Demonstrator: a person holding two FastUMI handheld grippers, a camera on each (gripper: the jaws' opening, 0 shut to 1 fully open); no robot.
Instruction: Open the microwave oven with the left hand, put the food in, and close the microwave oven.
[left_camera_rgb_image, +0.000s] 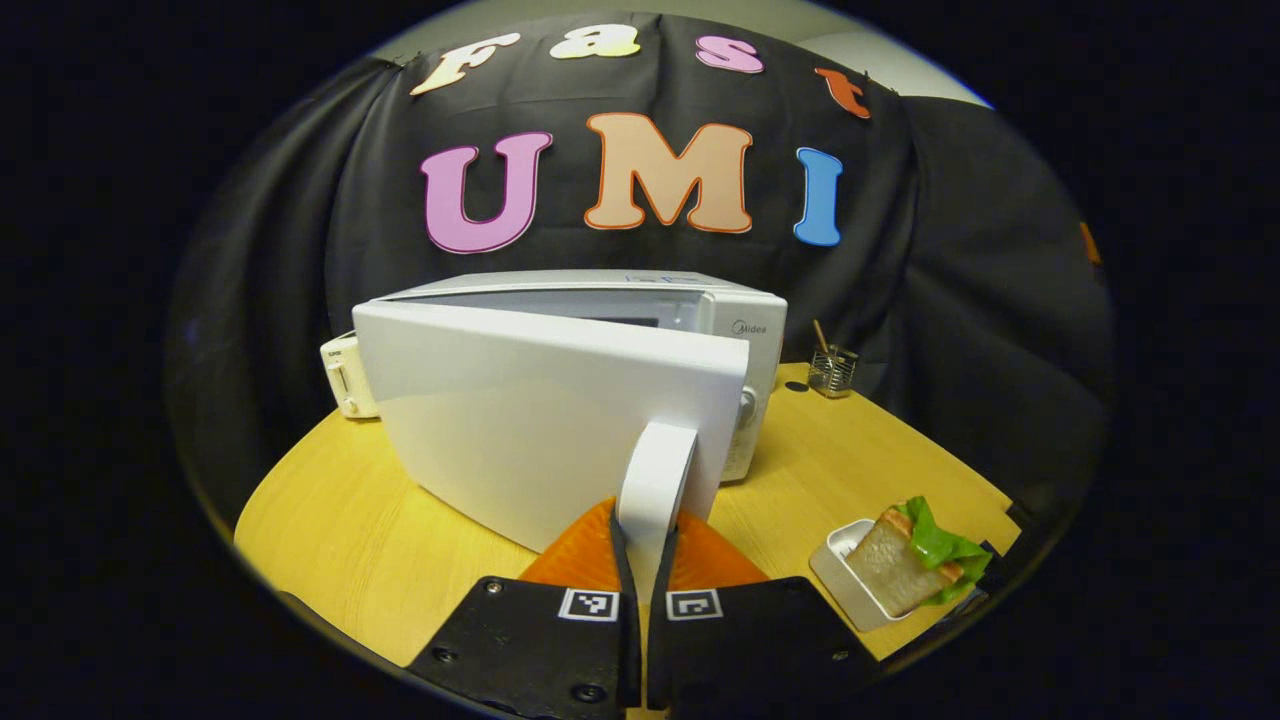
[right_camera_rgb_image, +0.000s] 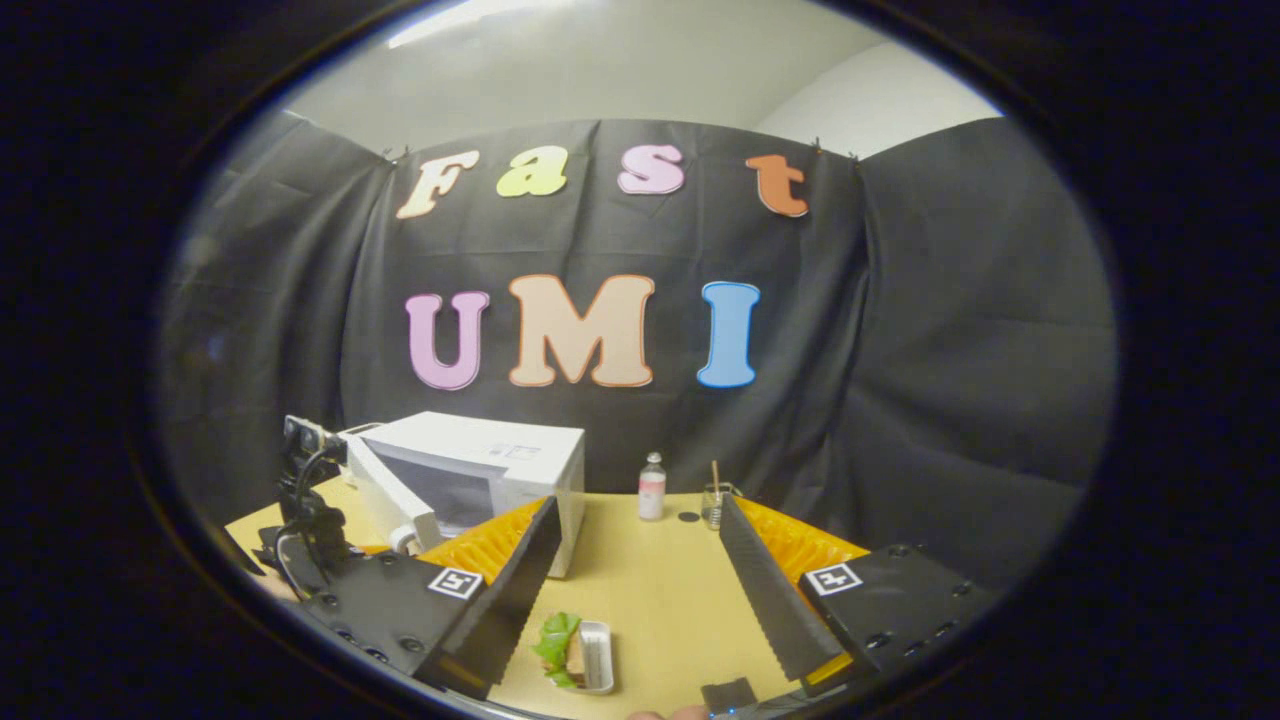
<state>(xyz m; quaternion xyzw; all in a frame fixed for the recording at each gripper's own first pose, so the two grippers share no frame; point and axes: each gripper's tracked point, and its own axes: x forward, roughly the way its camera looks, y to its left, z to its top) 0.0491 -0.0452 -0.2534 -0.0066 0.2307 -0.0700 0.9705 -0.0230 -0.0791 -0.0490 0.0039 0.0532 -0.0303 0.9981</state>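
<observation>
1. the left gripper (left_camera_rgb_image: 645, 545) is clamped on the white door handle (left_camera_rgb_image: 655, 480) of the microwave oven (left_camera_rgb_image: 640, 320); in the left gripper view both fingers press the handle's lower end from either side.
2. the microwave oven door (left_camera_rgb_image: 540, 420) is swung partly open, hinged on its left side, with the handle at its free right edge. behind it the oven's body and control panel with a knob (left_camera_rgb_image: 746, 405) are visible.
3. in the right gripper view the same microwave oven (right_camera_rgb_image: 480, 470) stands at the left of the wooden tabletop (right_camera_rgb_image: 660, 590), door (right_camera_rgb_image: 385, 495) ajar, and the left gripper (right_camera_rgb_image: 400, 540) is seen at the handle with its camera rig and cables above.
4. the right gripper (right_camera_rgb_image: 640, 590) has its fingers spread wide apart, holding nothing, above the tabletop.
5. the food, a sandwich (left_camera_rgb_image: 915, 560) of bread and green lettuce, lies in a small white tray (left_camera_rgb_image: 845, 575) on the tabletop (left_camera_rgb_image: 330, 520), to the right of the oven and well apart from it. in the right gripper view the sandwich (right_camera_rgb_image: 560, 645) and tray (right_camera_rgb_image: 597, 655) sit just below and between the spread fingers, nearer the left finger.
6. at the back of the tabletop stand a small bottle with a pink label (right_camera_rgb_image: 652, 487) and a wire holder with a stick in it (right_camera_rgb_image: 714, 503); the holder (left_camera_rgb_image: 832, 368) also shows right of the oven in the left gripper view.
7. a white appliance (left_camera_rgb_image: 345, 378) sits behind the oven's left side.
</observation>
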